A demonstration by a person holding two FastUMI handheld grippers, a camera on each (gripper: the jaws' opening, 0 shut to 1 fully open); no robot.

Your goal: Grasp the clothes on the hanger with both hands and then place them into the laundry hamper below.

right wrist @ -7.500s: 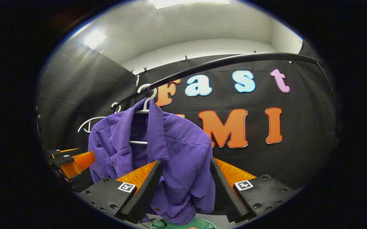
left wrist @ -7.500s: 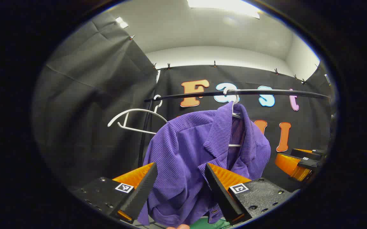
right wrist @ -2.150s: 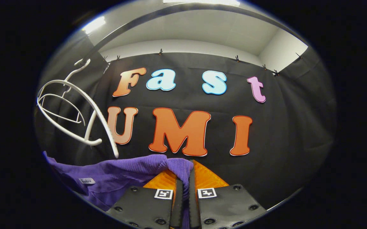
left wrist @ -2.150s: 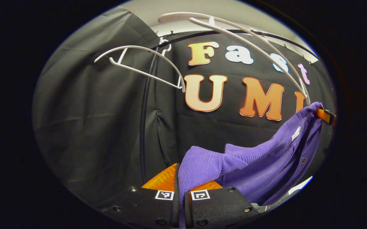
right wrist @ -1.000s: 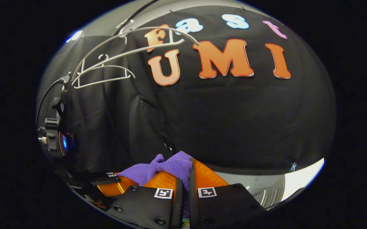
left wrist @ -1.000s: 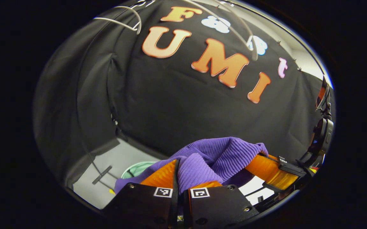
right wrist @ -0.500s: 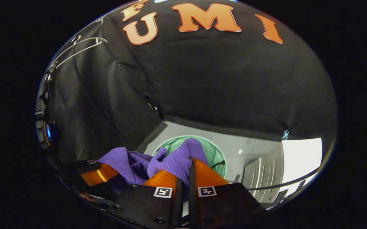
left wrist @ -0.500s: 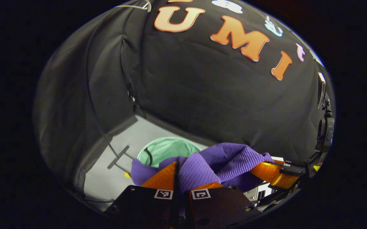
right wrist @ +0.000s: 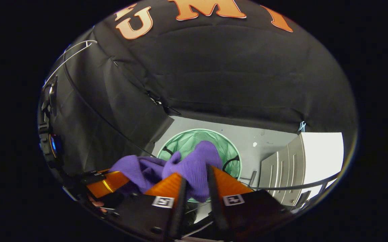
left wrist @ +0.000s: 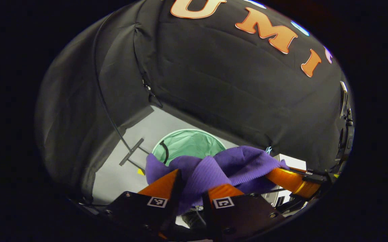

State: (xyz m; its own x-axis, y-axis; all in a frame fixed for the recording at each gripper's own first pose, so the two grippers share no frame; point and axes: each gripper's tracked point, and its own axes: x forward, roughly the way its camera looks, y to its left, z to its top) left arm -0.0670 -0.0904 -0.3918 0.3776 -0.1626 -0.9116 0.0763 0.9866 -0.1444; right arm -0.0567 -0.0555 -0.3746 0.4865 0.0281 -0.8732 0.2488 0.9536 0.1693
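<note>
The purple shirt (left wrist: 227, 164) hangs bunched between both tongs, above the green hamper (right wrist: 194, 141) on the floor at twelve o'clock. Left tongs (left wrist: 191, 188) and right tongs (right wrist: 195, 183) look half-parted, cloth between them. I'd centre over the rim before letting go fully.

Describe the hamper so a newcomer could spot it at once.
Start at the black cloth wall and drop to the grey floor at its foot. The hamper stands there: round, open-topped, pale green with a white rim, partly behind the purple garment.
</note>
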